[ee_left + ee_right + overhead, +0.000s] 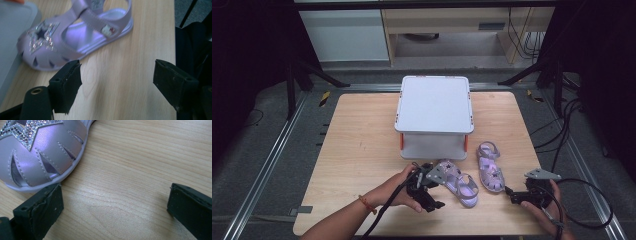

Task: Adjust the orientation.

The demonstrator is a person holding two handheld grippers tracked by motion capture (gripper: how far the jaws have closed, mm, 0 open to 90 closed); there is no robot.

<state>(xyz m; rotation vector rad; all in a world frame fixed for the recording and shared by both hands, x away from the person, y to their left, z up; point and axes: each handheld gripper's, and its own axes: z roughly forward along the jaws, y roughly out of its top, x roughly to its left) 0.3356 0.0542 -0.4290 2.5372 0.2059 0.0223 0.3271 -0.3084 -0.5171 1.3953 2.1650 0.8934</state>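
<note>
hovering wide-jawed left gripper (430,192) at nine o'clock of the lilac star-studded sandal (458,183), lining up a grasp; right gripper (517,196) likewise wide, waiting by the second lilac sandal (490,166).

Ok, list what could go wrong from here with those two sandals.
1. The left gripper stands open over bare wood beside the left sandal; closing now would probably catch nothing.
2. The right gripper, also open, sits off the right sandal toe and may nudge it.
3. The white box stands close behind, leaving little room.

Lilac sandal toe (37,157) on wooden table (140,170), just beyond wide-apart black fingers (40,210).
</note>
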